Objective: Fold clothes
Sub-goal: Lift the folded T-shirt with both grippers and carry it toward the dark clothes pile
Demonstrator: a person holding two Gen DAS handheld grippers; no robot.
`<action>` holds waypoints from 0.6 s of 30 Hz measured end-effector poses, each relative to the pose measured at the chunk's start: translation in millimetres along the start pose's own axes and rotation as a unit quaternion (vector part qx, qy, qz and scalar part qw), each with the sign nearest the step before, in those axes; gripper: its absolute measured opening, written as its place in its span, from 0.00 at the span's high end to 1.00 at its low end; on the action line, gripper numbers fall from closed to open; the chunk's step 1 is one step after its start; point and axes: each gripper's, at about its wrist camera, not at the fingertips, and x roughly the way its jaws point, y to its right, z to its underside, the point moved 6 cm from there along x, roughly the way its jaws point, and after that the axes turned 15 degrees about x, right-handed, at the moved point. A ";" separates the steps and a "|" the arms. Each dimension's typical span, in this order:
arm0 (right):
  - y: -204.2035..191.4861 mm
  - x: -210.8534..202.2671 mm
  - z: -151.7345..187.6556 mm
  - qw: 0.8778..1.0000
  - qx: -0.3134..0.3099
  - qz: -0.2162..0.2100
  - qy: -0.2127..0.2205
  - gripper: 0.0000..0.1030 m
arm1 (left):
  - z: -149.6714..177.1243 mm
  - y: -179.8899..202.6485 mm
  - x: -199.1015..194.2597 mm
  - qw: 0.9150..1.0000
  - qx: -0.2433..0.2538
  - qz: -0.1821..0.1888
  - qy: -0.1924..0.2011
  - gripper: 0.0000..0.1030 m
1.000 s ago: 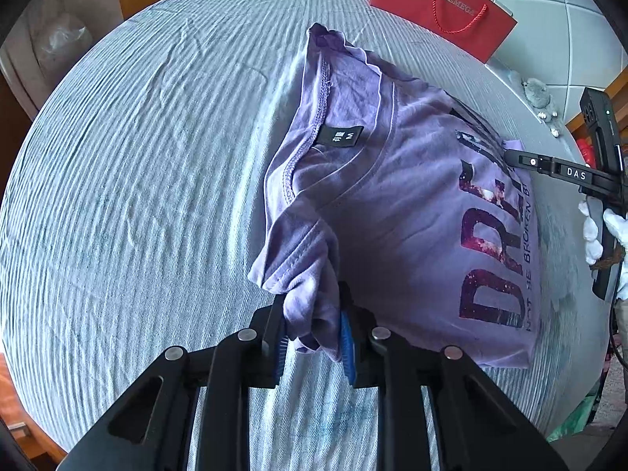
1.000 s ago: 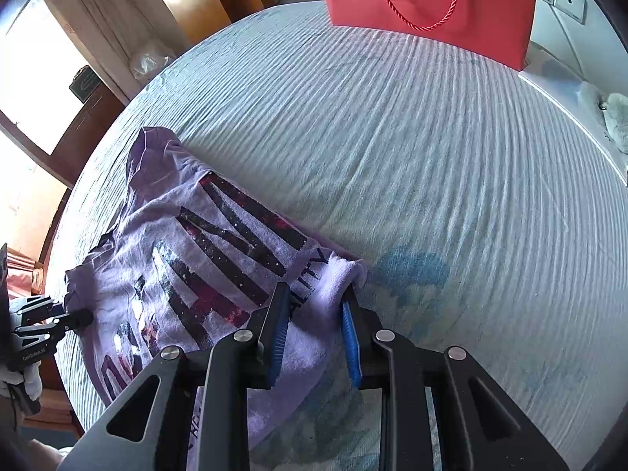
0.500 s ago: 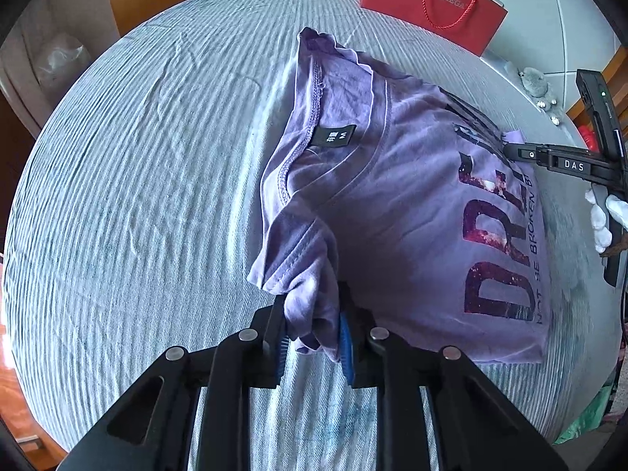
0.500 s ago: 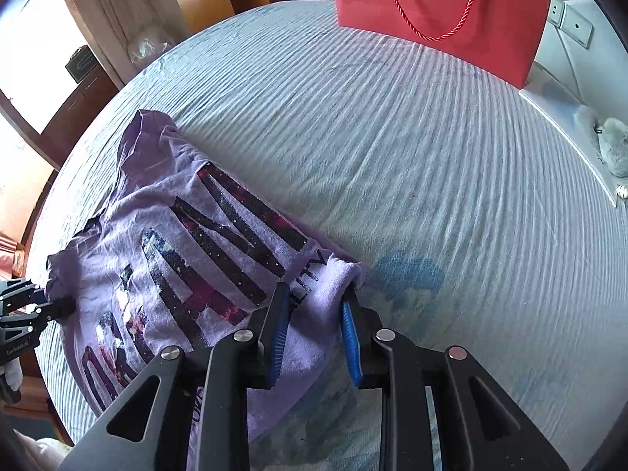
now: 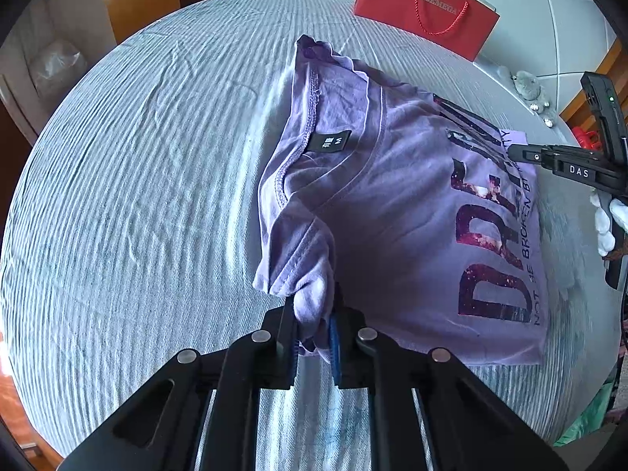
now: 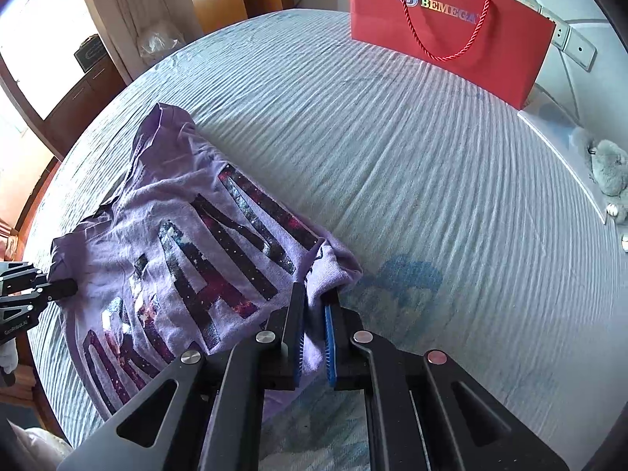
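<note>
A purple T-shirt [image 5: 400, 212] with dark "DREAM" lettering lies partly folded on the striped blue bedspread [image 5: 137, 180]. It also shows in the right wrist view [image 6: 165, 259]. My left gripper [image 5: 314, 322] is shut on a bunched shoulder and sleeve of the shirt near the collar. My right gripper [image 6: 314, 310] is shut on the shirt's edge at the far end of the lettering. The right gripper shows in the left wrist view [image 5: 514, 151] at the shirt's far right edge. The left gripper shows in the right wrist view [image 6: 68, 286] at the left.
A red paper bag [image 6: 451, 27] stands at the far edge of the bed, also in the left wrist view [image 5: 424, 8]. A grey plush toy [image 6: 608, 165] lies at the right. Wooden furniture [image 6: 78, 94] stands beyond the bed's left side.
Both grippers have moved forward over the bed with the shirt held. The shirt has shifted with them and the red bag looks nearer.
</note>
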 end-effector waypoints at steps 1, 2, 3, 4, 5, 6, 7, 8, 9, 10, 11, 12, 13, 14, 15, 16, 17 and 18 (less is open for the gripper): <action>-0.4 -3.6 -0.4 1.000 -0.001 0.001 0.004 0.92 | -0.3 1.5 -3.8 1.000 -0.002 0.001 0.004 0.91; -1.1 -8.1 -0.5 1.000 -0.002 0.001 0.010 0.92 | -1.5 3.6 -8.8 1.000 -0.002 0.001 0.011 0.91; -1.9 -12.8 -0.9 1.000 -0.002 0.001 0.016 0.93 | -2.8 5.9 -13.9 1.000 0.000 0.001 0.016 0.91; -2.8 -18.1 -1.8 1.000 -0.002 0.002 0.022 0.93 | -6.0 7.5 -19.2 1.000 0.005 -0.001 0.022 0.91; -3.6 -23.5 -2.0 1.000 -0.003 0.001 0.027 0.93 | -11.9 7.6 -24.2 1.000 0.010 -0.003 0.028 0.91; -4.4 -29.1 -2.3 0.999 -0.003 0.001 0.032 0.93 | -17.7 8.0 -29.3 0.999 0.013 -0.003 0.034 0.91; -5.3 -35.0 -2.4 0.999 -0.005 0.000 0.038 0.93 | -23.5 9.0 -34.2 0.999 0.014 -0.002 0.039 0.91; -6.4 -40.8 -2.4 0.999 -0.007 0.000 0.042 0.93 | -29.3 5.4 -37.0 0.999 0.015 -0.001 0.043 0.91; -7.4 -46.7 -2.2 0.999 -0.009 0.000 0.047 0.93 | -35.1 -5.4 -36.5 0.999 0.015 -0.001 0.049 0.91; -8.3 -53.1 -1.8 0.998 -0.012 0.002 0.053 0.93 | -35.3 -12.4 -39.3 0.998 0.016 0.000 0.054 0.91; -8.8 -59.3 -1.5 0.998 -0.014 0.004 0.060 0.93 | -26.4 -13.4 -47.3 0.998 0.017 0.001 0.059 0.91; -8.5 -65.0 -1.4 0.998 -0.016 0.007 0.066 0.93 | -15.9 -44.0 -42.2 0.998 0.019 0.004 0.064 0.91; -7.8 -70.9 -1.4 0.997 -0.018 0.009 0.072 0.93 | -11.4 -83.6 -23.6 0.997 0.022 0.007 0.068 0.91; -6.5 -77.2 -0.9 0.997 -0.017 0.012 0.077 0.93 | -20.5 -66.0 -15.7 0.997 0.025 0.009 0.071 0.91; -4.9 -83.5 0.0 0.996 -0.015 0.016 0.082 0.93 | -31.4 -38.6 -1.4 0.997 0.027 0.011 0.073 0.91; -2.8 -89.7 0.2 0.996 -0.014 0.021 0.087 0.93 | -39.1 -11.6 11.7 0.997 0.030 0.016 0.076 0.91; 0.0 -96.2 -0.2 0.995 -0.012 0.027 0.092 0.93 | -37.0 -8.6 7.4 0.996 0.036 0.023 0.078 0.91; 2.7 -103.0 -0.2 0.995 -0.010 0.033 0.097 0.93 | -37.3 -4.9 2.1 0.995 0.042 0.030 0.081 0.91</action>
